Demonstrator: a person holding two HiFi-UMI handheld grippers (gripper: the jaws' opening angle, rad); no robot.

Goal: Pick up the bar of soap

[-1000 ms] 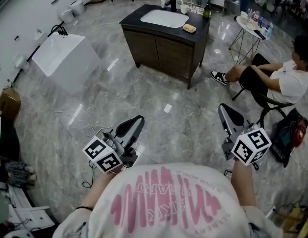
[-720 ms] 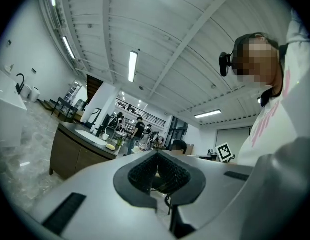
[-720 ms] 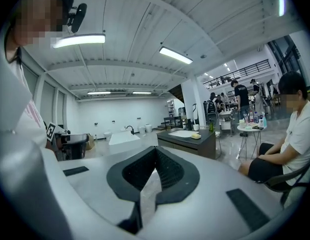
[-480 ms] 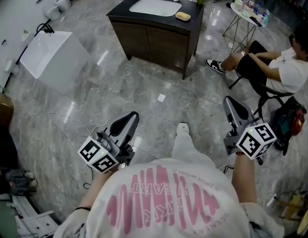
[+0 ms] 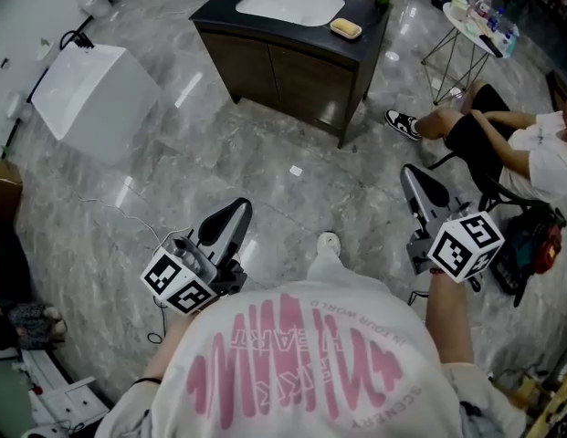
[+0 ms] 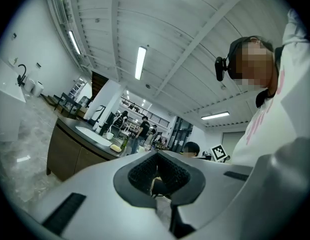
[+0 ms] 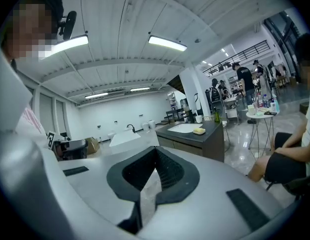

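Observation:
The yellow bar of soap (image 5: pixel 346 28) lies on the dark vanity counter (image 5: pixel 370 35), right of the white sink basin (image 5: pixel 289 5), far ahead of both grippers. It shows small in the left gripper view (image 6: pixel 115 147) and in the right gripper view (image 7: pixel 198 131). My left gripper (image 5: pixel 234 211) is held out low over the marble floor, its jaws together with nothing between them. My right gripper (image 5: pixel 416 183) is at the same height on the other side, also shut and empty. Both point toward the vanity from several steps away.
A white freestanding basin (image 5: pixel 93 99) stands at the left by the wall. At the right a person sits on a chair (image 5: pixel 502 144), beside a small round table with bottles (image 5: pixel 480 21). A dark bag (image 5: pixel 531 245) sits by my right gripper. A cable (image 5: pixel 128 210) trails on the floor.
I have stepped forward toward the vanity, and a foot now shows between the grippers. Both grippers travelled along with me, a little lower, and stayed shut.

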